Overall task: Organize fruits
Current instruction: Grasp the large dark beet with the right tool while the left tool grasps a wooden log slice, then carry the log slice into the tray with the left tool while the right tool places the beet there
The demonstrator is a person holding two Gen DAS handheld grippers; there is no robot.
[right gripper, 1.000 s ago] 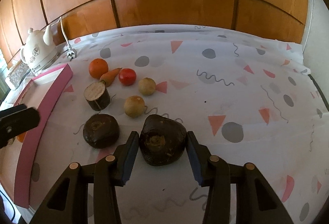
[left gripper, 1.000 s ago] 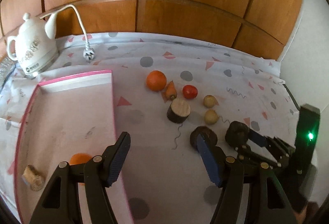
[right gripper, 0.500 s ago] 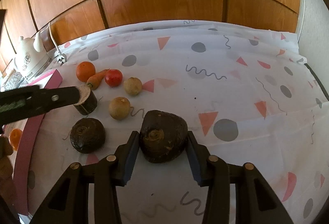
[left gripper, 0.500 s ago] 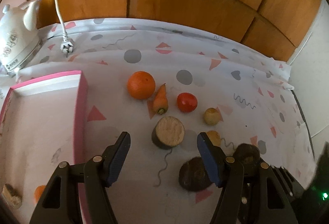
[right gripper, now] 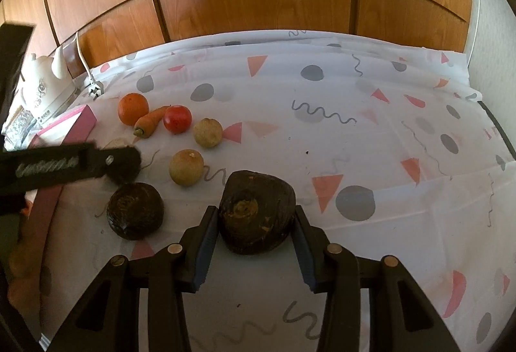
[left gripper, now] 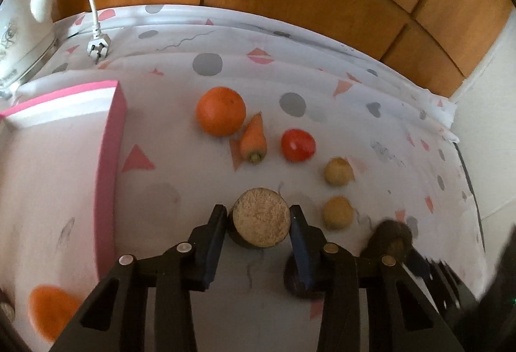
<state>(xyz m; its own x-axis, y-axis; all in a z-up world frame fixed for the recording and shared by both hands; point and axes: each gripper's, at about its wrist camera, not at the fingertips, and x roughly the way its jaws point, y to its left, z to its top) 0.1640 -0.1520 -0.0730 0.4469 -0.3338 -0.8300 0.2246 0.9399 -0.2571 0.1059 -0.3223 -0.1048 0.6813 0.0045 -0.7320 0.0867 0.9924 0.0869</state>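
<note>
fruits: two beets (right gripper: 257,212), two potatoes (left gripper: 337,171); each gripper (left gripper: 258,229) seemingly clamps one item.

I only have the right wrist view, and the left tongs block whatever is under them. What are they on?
Observer: The left tongs have just been closing on the cut root, one pad against each side of it.
Operator: Good. My right tongs grip the beet. Anything in the tray already?
Observer: Yes, an orange fruit lies in the pink tray, at its near end.
</note>
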